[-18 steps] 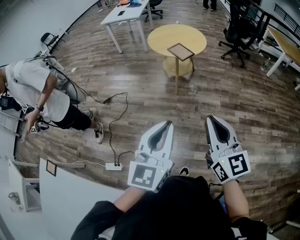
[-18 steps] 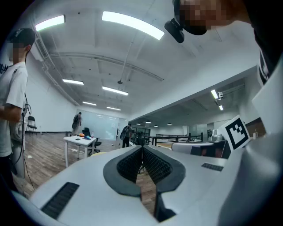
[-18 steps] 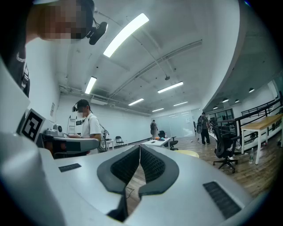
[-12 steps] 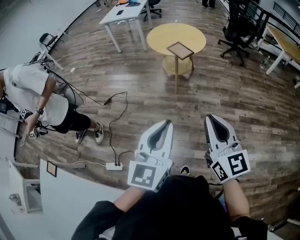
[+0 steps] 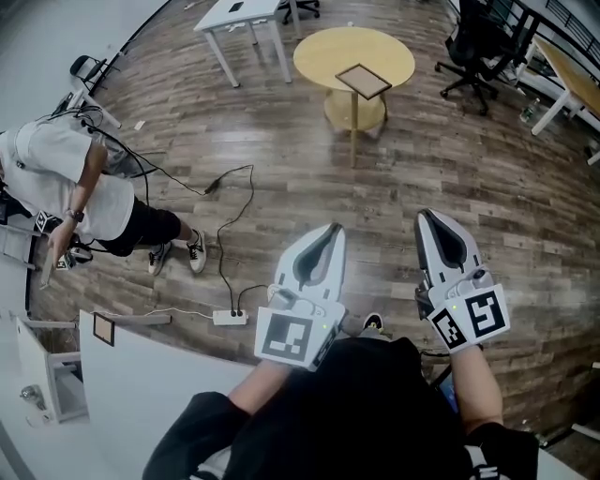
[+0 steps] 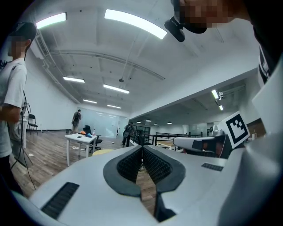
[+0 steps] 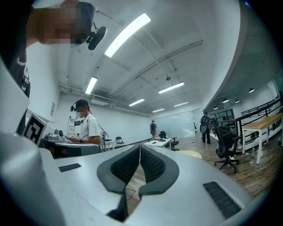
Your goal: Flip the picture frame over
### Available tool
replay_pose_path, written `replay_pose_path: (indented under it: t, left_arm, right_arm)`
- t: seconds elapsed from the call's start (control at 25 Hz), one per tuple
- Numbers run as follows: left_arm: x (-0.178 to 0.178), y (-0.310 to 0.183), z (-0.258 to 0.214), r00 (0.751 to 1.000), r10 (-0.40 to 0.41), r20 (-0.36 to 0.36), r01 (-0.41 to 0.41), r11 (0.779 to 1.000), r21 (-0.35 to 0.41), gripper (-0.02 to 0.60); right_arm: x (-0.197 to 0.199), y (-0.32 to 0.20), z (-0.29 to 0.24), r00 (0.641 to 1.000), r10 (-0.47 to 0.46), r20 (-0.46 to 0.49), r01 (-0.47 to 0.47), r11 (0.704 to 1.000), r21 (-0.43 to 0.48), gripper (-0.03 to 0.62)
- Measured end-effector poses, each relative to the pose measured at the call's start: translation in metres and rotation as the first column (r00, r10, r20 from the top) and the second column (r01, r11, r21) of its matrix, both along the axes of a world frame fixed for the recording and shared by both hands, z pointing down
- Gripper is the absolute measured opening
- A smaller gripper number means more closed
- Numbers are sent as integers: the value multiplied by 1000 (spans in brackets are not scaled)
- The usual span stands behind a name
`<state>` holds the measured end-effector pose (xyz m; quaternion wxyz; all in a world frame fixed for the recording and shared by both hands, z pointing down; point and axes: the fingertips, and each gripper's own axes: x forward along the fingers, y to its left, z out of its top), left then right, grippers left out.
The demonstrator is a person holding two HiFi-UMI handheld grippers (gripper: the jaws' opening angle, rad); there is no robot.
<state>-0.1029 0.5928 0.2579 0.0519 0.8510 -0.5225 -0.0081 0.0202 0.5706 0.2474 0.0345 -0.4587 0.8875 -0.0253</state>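
Both of my tools are shut and empty. The left hand-held gripper (image 5: 329,230) and the right hand-held gripper (image 5: 427,217) each have their ribbed pads pressed together at the tips with nothing between them. Both point level, out over the wooden floor (image 5: 309,178) in front of me.

The picture frame (image 5: 363,81) is well apart from them, straight ahead across open floor, roughly between the lines the two point along. It lies flat on a round yellow bench (image 5: 323,52), toward the near right part of the top, turned cornerwise to me. It has a dark border round a brownish face, and I cannot tell which side is up.

Past the round bench on the left stands a far white bench (image 5: 225,17). On the right sits a black office chair (image 5: 473,47), and beyond that a light wooden bench (image 5: 574,80).

Nearer me, to the left, a black cable (image 5: 225,239) runs over the floor to a white power strip (image 5: 230,318), which lies just left of the left hand-held gripper. Farther left stands a person (image 5: 66,178) in a white shirt. At my lower left a near white bench (image 5: 150,394) carries a small dark-edged square (image 5: 103,331) close to its edge.
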Motion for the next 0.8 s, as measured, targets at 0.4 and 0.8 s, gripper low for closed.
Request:
replay_pose_path:
  t: [0.4, 0.8]
  left_arm:
    - [-28, -1, 1, 999, 13, -51, -13, 1000, 6, 29]
    - [-10, -53, 9, 1000, 11, -18, -11, 1000, 9, 29]
  right_arm:
    - [-34, 1, 5, 998, -6, -59, 6, 1000, 7, 18]
    - [-16, -52, 12, 997, -9, -75, 11, 999, 35, 18]
